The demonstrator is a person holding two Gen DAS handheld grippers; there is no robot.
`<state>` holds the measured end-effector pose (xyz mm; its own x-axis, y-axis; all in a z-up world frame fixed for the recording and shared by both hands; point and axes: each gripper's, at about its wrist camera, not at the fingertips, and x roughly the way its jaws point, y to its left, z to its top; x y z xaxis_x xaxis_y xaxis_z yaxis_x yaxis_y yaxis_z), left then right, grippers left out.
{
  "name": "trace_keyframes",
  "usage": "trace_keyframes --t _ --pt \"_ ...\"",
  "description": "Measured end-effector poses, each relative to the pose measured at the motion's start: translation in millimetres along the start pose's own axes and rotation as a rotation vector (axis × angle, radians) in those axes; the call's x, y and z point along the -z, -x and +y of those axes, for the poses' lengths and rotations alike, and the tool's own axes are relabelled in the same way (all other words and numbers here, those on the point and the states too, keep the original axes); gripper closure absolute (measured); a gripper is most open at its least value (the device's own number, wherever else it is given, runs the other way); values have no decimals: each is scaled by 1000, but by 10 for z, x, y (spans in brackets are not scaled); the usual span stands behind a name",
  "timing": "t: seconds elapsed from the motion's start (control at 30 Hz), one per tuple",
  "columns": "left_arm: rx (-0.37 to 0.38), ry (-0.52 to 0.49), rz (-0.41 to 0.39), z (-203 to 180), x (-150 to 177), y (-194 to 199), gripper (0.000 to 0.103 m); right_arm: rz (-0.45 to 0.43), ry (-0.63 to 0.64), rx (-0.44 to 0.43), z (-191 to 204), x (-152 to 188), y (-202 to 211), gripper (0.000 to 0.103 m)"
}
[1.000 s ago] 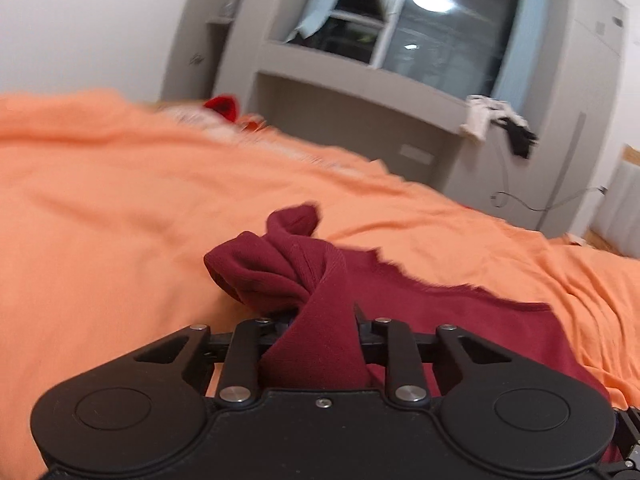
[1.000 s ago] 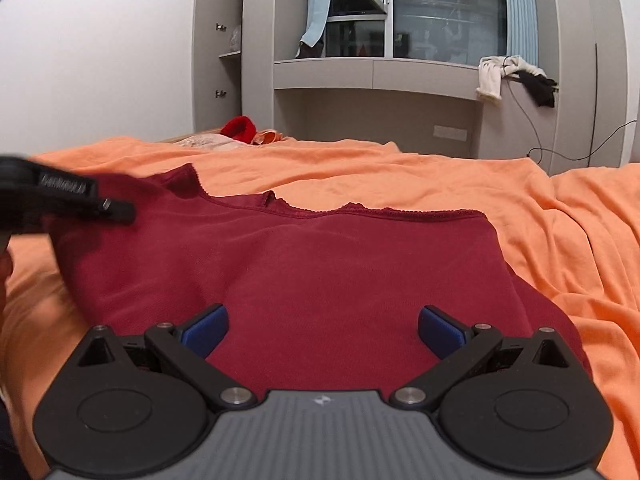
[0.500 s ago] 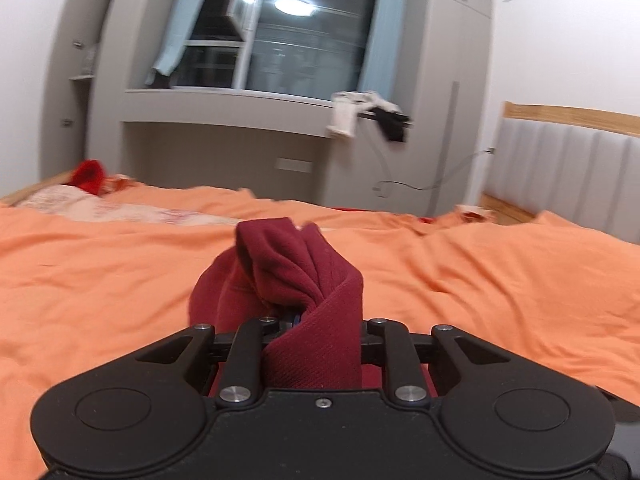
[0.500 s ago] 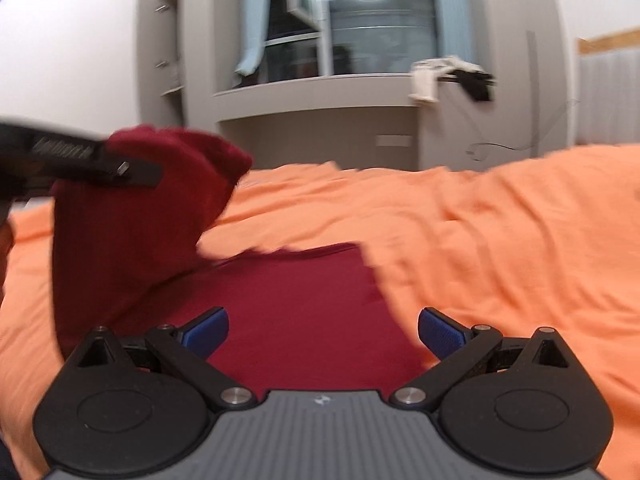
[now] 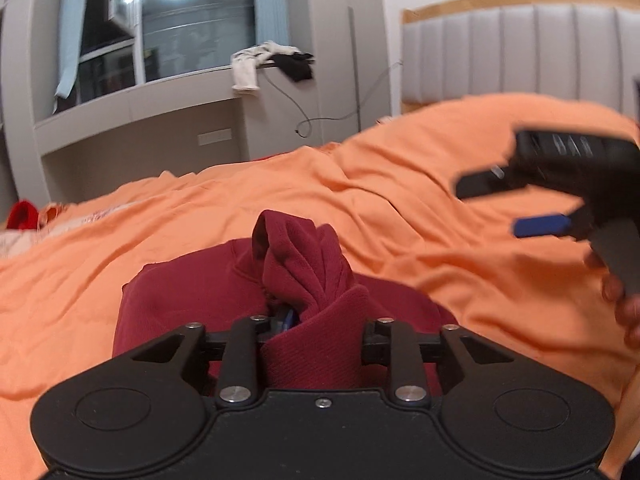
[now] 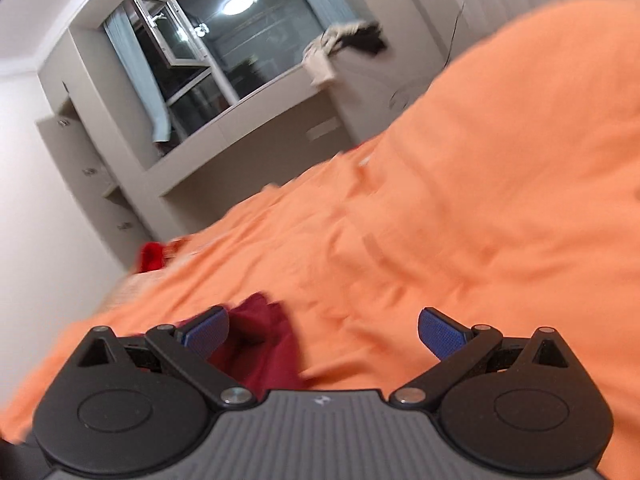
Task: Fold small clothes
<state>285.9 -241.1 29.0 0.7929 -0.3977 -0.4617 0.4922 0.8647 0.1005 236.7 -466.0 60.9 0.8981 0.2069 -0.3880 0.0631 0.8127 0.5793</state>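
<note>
A dark red garment [image 5: 180, 300] lies folded over on the orange bed sheet [image 5: 400, 200]. My left gripper [image 5: 316, 320] holds a bunched fold of it that stands up between the jaws; the jaws are opening and a blue pad shows beside the cloth on the left. My right gripper [image 6: 324, 332] is open with nothing between its blue pads [image 6: 440, 332]; an edge of the garment [image 6: 264, 344] lies under its left finger. In the left wrist view the right gripper [image 5: 508, 204] hovers blurred over the sheet at the right, apart from the garment.
A padded grey headboard [image 5: 520, 52] rises at the back right. White and black clothes [image 5: 248, 68] hang off the window ledge. A bright red item [image 5: 20, 214] lies at the bed's far left. A hand [image 5: 624, 304] grips the right gripper.
Both grippers swept right and rolled. The left one carried its red fold across over the rest of the garment. The right one, still open, moved off the garment to over bare sheet.
</note>
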Motion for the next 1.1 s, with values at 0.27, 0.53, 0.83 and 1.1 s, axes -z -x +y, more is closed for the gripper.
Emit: trace_keyframes --t 0.27,0.53,0.83,1.1 --pt "69 -88 -17 -23 44 249 18 142 -194 -271 -80 18 -434 0" --pt "53 -159 -64 35 106 535 1 207 -342 -342 -121 -20 -1046 0" --pt "2 -158 0 130 126 394 8 234 -397 -326 -61 -112 -1646 0" --pt "-8 -182 10 39 62 297 65 173 -319 -311 0 -161 -1602 29"
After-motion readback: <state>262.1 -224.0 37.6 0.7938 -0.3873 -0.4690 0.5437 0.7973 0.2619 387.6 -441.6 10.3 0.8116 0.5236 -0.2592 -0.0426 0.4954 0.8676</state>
